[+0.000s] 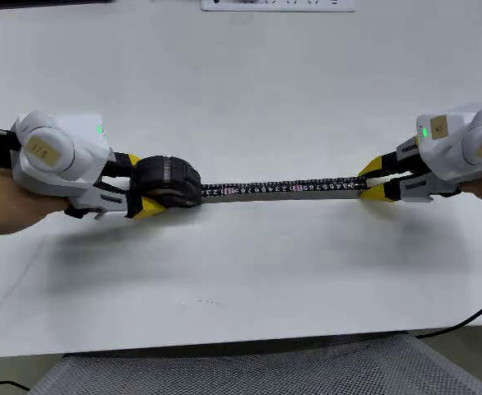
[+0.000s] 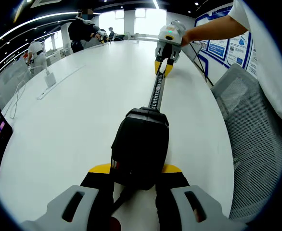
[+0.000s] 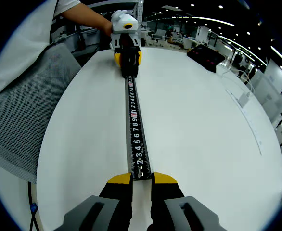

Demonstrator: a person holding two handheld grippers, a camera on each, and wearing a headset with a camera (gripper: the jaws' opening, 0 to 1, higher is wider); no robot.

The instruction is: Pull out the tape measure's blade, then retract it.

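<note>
Left gripper (image 1: 145, 186), sitting at nine o'clock in the head view, is clamping the black tape measure case (image 1: 171, 181) while the right gripper (image 1: 376, 180) at three o'clock is pinching the tip of the blade (image 1: 282, 188), which is stretching between them over the white table (image 1: 241, 90).
</note>
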